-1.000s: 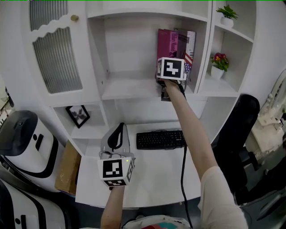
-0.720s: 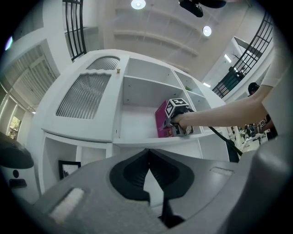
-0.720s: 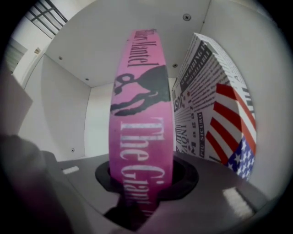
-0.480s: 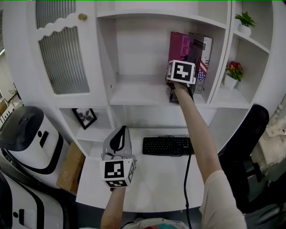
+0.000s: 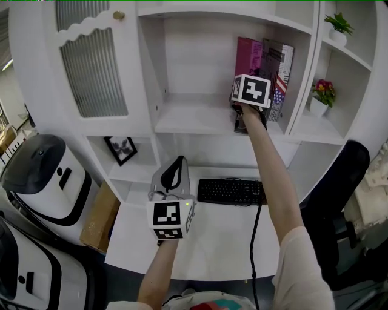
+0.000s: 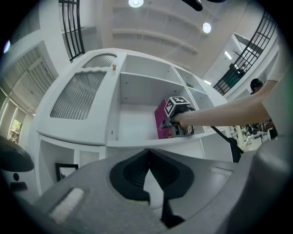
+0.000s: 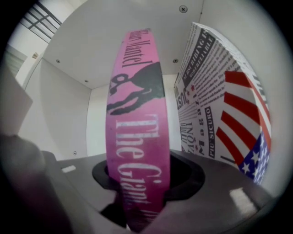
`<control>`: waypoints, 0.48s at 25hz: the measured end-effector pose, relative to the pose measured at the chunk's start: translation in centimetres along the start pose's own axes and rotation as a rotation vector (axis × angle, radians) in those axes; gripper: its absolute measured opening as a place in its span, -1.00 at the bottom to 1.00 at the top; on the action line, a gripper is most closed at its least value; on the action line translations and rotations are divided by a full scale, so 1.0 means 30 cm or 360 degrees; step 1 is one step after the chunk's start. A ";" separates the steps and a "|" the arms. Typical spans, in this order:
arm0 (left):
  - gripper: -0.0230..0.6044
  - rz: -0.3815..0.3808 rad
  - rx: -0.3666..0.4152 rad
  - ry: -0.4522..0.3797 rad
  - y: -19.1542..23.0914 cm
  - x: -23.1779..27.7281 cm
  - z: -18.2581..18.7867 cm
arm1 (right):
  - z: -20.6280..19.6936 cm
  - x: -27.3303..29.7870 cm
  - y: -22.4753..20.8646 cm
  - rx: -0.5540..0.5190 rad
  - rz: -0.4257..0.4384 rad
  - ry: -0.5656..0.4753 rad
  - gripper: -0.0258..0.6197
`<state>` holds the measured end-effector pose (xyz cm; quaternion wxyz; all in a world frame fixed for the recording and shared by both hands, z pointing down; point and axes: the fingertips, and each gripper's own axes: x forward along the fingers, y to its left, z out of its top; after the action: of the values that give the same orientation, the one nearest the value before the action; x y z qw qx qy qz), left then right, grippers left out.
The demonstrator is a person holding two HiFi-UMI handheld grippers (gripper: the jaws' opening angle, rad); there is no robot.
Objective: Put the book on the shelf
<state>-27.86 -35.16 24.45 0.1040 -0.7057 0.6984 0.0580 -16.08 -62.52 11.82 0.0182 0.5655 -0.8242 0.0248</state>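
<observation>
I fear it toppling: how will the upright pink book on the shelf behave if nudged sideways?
The pink book stands upright with bare shelf on its left and the flag-cover book on its right, so it would probably tip left more readily. Its straight cover suggests it stays stiff, not floppy.

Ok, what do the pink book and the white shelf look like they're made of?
Pink book: paper, with a printed, seemingly glossy cover, going by the sheen on its spine. White shelf: probably painted or laminated board, smooth and matt, with screw heads showing in its panels.
</observation>
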 end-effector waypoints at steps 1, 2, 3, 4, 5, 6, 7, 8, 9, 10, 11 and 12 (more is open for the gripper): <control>-0.92 -0.0002 0.0011 0.0002 -0.003 -0.007 0.006 | -0.004 -0.005 0.001 0.0001 0.0010 0.0001 -0.23; -0.92 -0.0003 0.0023 0.0002 -0.005 -0.015 0.012 | -0.005 -0.013 0.000 0.0002 0.0014 -0.0006 -0.15; -0.92 -0.0002 0.0033 0.0002 -0.003 -0.024 0.019 | -0.002 -0.028 -0.001 0.0004 0.0018 -0.0021 -0.13; -0.92 0.0002 0.0040 0.0001 0.000 -0.031 0.026 | 0.005 -0.046 -0.002 0.0002 0.0023 -0.0037 -0.12; -0.92 0.0008 0.0044 -0.0002 0.005 -0.038 0.033 | 0.014 -0.064 -0.004 0.0000 0.0028 -0.0053 -0.12; -0.92 0.0016 0.0046 -0.0006 0.011 -0.044 0.039 | 0.024 -0.084 -0.006 0.0000 0.0036 -0.0068 -0.12; -0.92 0.0024 0.0048 -0.0011 0.016 -0.050 0.045 | 0.034 -0.108 -0.005 0.0006 0.0050 -0.0084 -0.11; -0.92 0.0032 0.0050 -0.0015 0.019 -0.055 0.050 | 0.046 -0.136 -0.004 0.0012 0.0067 -0.0103 -0.11; -0.92 0.0038 0.0050 -0.0019 0.021 -0.059 0.054 | 0.057 -0.166 -0.003 0.0010 0.0084 -0.0126 -0.11; -0.92 0.0043 0.0046 -0.0023 0.022 -0.062 0.056 | 0.070 -0.202 -0.002 -0.0003 0.0097 -0.0157 -0.11; -0.92 0.0048 0.0035 -0.0027 0.022 -0.065 0.056 | 0.084 -0.247 -0.001 -0.0027 0.0105 -0.0200 -0.11; -0.92 0.0054 0.0019 -0.0030 0.021 -0.066 0.053 | 0.098 -0.298 -0.001 -0.0056 0.0109 -0.0256 -0.11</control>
<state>-28.43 -32.86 23.32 0.1139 -0.6926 0.7095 0.0622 -12.82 -54.37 8.37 -0.0390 0.5366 -0.8422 -0.0346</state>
